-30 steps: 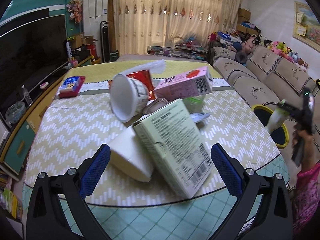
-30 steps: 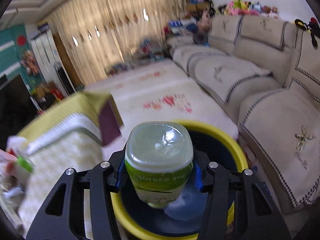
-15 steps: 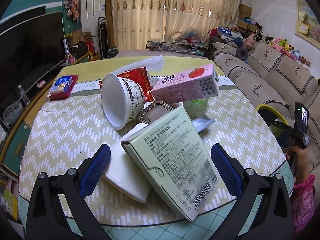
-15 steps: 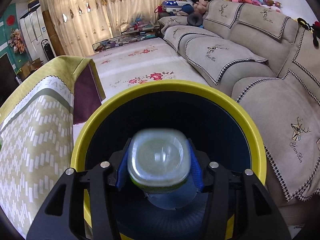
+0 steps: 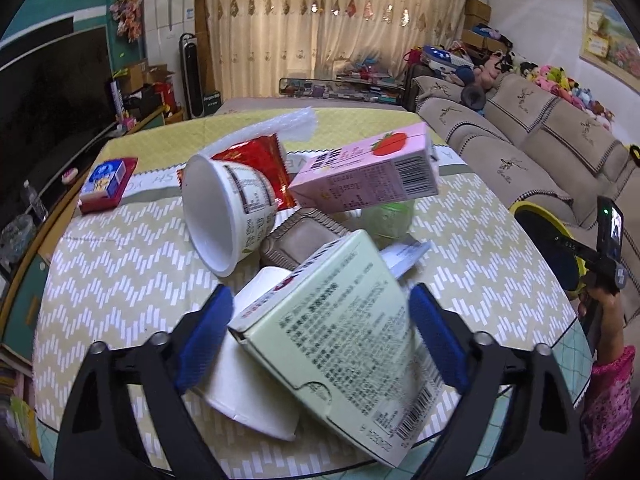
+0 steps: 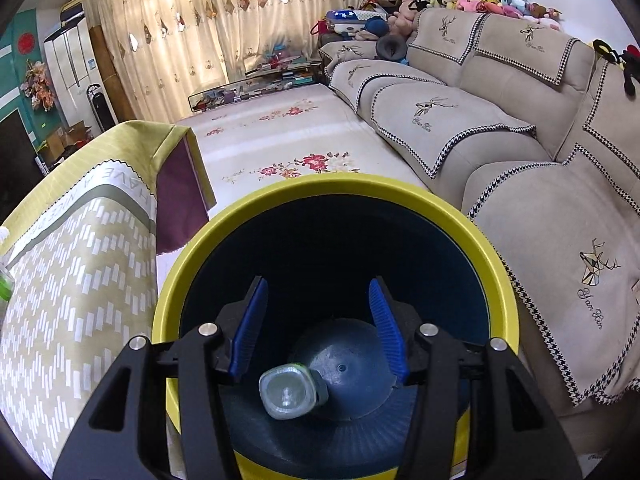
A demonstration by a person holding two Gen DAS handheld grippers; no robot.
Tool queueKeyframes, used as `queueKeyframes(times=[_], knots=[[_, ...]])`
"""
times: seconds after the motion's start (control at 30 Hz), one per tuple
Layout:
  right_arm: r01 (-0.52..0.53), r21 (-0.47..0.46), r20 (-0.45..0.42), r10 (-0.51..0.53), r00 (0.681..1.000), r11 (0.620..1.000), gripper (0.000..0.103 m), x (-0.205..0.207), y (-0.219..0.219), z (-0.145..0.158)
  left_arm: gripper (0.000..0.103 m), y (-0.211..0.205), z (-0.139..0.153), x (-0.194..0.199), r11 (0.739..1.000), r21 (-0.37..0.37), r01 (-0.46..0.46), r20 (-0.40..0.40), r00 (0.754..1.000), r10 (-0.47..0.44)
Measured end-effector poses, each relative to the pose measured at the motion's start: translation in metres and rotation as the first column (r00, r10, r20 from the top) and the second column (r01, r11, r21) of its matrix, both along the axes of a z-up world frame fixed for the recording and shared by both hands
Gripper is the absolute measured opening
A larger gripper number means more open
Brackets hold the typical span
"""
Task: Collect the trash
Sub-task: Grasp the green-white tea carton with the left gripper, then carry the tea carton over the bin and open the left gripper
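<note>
Since earlier, the bottle [image 6: 294, 396] has dropped from the released right claw [image 6: 318, 330] into the bin [image 6: 336, 188], while the left claw [image 5: 320, 340], just been closing, straddles the green carton [image 5: 344, 340] unclenched and may knock the leaning pile.

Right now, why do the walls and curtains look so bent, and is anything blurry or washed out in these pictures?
Left wrist view: the fisheye lens bows the curtains and table edge, with dark corners; the near green carton is slightly smeared. Right wrist view: the same bending curves the sofa; backlit curtains glow pale; the small bottle in the dark bin is blurred.
</note>
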State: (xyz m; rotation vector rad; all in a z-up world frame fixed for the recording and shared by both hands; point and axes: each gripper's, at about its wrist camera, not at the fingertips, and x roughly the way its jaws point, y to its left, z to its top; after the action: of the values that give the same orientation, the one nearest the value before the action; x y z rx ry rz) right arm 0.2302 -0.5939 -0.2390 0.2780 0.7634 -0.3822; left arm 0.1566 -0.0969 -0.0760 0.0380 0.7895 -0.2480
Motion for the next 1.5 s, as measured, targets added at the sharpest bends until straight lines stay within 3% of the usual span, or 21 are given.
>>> queueKeyframes(times=[0.27,0.4,0.53,0.67,0.73,0.97,1.17,1.37,1.5], knots=[[0.002,0.02,0.024,-0.002,1.0,1.0,0.051,-0.006,-0.002,0.006,0.06,-0.025,0.019,-0.028,0.99,-0.048,0.131,0.051,0.99,-0.128],[0.003,0.025,0.033,-0.003,0.999,1.0,0.051,-0.009,-0.003,0.009,0.059,-0.044,0.026,-0.045,0.98,-0.031,0.198,0.086,0.977,-0.194],[0.004,0.033,0.037,-0.005,0.999,0.999,0.052,-0.011,-0.003,0.009,0.059,-0.059,0.013,-0.038,0.981,-0.035,0.19,-0.009,0.982,-0.19],[0.007,0.042,0.039,-0.009,0.999,0.999,0.053,-0.014,-0.004,0.007,0.06,-0.058,0.0,-0.023,0.982,-0.118,0.148,-0.106,0.981,-0.16],[0.012,0.046,0.037,-0.014,0.999,0.999,0.054,-0.015,-0.007,0.006,0.06,-0.06,-0.005,-0.021,0.981,-0.13,0.143,-0.117,0.98,-0.159],[0.02,0.061,0.041,-0.023,0.999,0.998,0.054,-0.018,-0.012,0.003,0.052,-0.078,-0.011,-0.012,0.979,-0.116,0.166,-0.074,0.982,-0.175],[0.028,0.065,0.052,-0.032,0.998,0.997,0.054,-0.022,-0.016,0.004,0.042,-0.1,0.001,-0.006,0.969,-0.091,0.231,-0.022,0.972,-0.234],[0.04,0.073,0.077,-0.045,0.996,0.997,0.054,-0.031,-0.021,0.012,0.035,-0.126,0.024,-0.012,0.939,-0.077,0.335,0.045,0.942,-0.333],[0.042,0.089,0.1,-0.051,0.994,0.995,0.054,-0.039,-0.024,0.017,0.033,-0.142,0.033,-0.033,0.902,-0.091,0.423,0.078,0.906,-0.417]])
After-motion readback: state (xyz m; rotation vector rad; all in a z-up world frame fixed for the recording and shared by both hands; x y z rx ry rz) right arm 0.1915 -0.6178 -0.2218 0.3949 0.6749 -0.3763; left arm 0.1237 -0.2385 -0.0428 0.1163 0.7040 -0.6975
